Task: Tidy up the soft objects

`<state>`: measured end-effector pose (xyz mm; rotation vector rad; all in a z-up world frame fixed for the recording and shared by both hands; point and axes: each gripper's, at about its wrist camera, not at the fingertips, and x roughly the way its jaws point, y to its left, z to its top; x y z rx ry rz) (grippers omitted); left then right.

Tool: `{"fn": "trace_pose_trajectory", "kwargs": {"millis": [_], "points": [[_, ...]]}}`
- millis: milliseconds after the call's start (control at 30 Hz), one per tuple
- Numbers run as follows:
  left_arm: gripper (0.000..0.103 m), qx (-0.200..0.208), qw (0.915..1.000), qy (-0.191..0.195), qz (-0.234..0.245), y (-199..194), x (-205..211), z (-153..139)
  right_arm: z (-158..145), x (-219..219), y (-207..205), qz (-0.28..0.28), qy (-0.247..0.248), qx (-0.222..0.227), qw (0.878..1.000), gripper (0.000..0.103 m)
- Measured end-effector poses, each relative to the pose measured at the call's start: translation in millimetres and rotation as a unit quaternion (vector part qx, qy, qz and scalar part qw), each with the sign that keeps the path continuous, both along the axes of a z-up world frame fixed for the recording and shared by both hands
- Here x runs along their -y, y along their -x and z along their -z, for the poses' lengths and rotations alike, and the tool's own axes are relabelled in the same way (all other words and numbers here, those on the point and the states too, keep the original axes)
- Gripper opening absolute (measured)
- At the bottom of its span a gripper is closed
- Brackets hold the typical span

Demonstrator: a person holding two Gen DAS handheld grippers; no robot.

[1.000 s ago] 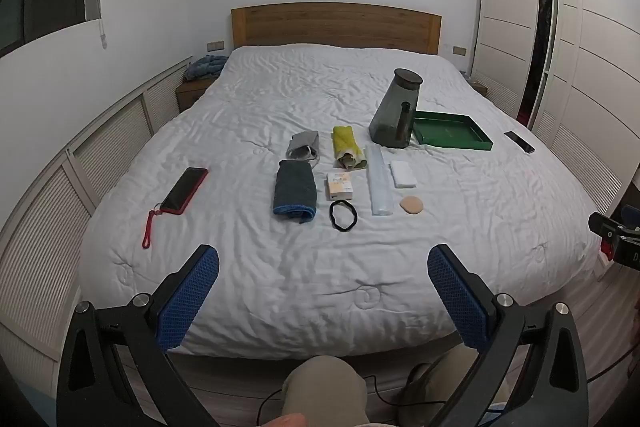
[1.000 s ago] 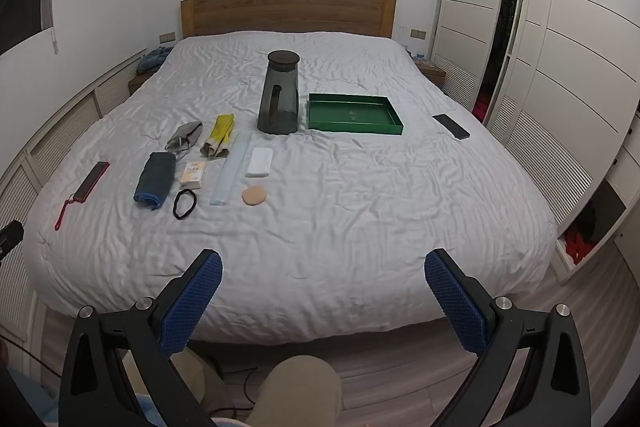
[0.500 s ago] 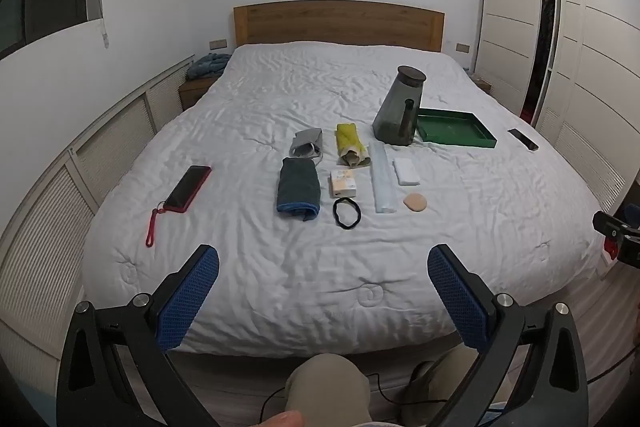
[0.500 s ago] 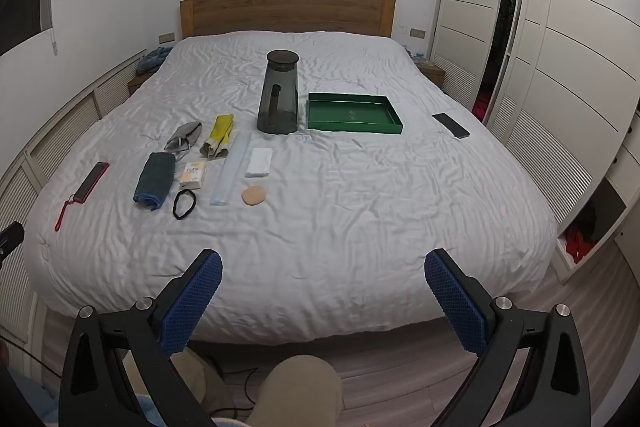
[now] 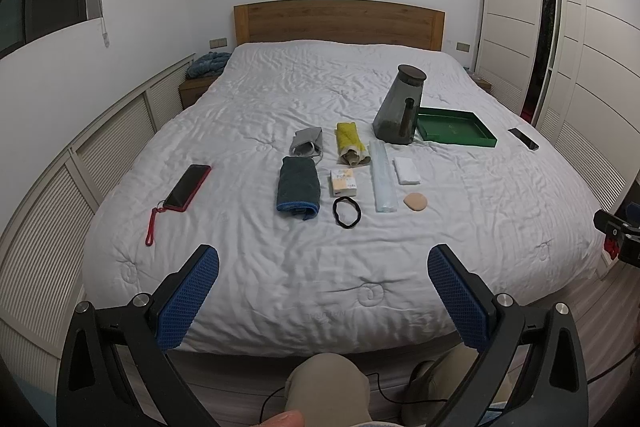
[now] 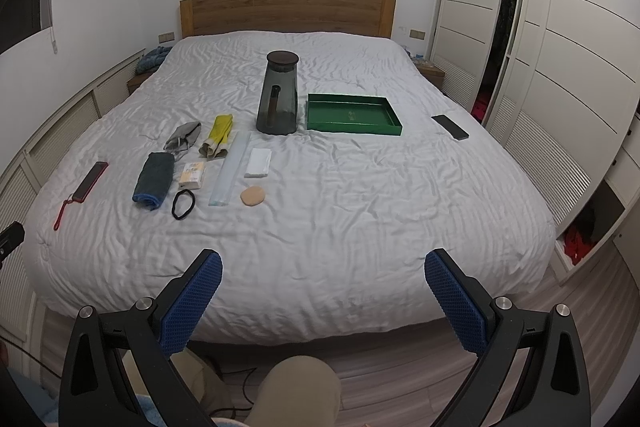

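Both my left gripper (image 5: 323, 267) and my right gripper (image 6: 323, 269) are wide apart and hold nothing, and they hang over the foot of the bed (image 5: 280, 267), well away from the soft things. The blue towel (image 5: 298, 187), the yellow cloth (image 5: 349, 143), the grey pouch (image 5: 306, 143) and the round puff (image 5: 415, 201) lie in a bunch, and the green tray (image 5: 456, 139) sits empty beside the dark jug (image 5: 400, 107). I think I could pinch the floppy blanket along with a cloth, or bump the tall jug and tip it when I reach for the tray.
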<state>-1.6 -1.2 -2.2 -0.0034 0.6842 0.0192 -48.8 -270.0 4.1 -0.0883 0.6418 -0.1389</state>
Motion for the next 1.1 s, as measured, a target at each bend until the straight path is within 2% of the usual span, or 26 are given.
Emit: {"fn": "trace_pose_trajectory", "kwargs": {"millis": [1000, 1100], "points": [[0.102, -0.004, 1.0, -0.001, -0.001, -0.3, -1.2, 0.7, 0.4, 0.1, -0.8, 0.0, 0.001, -0.001, 1.0, 0.103], [0.102, -0.005, 1.0, -0.001, -0.001, 0.6, 0.6, 9.9, 0.5, 0.3, -1.0, 0.0, 0.001, -0.001, 1.0, 0.103]]}}
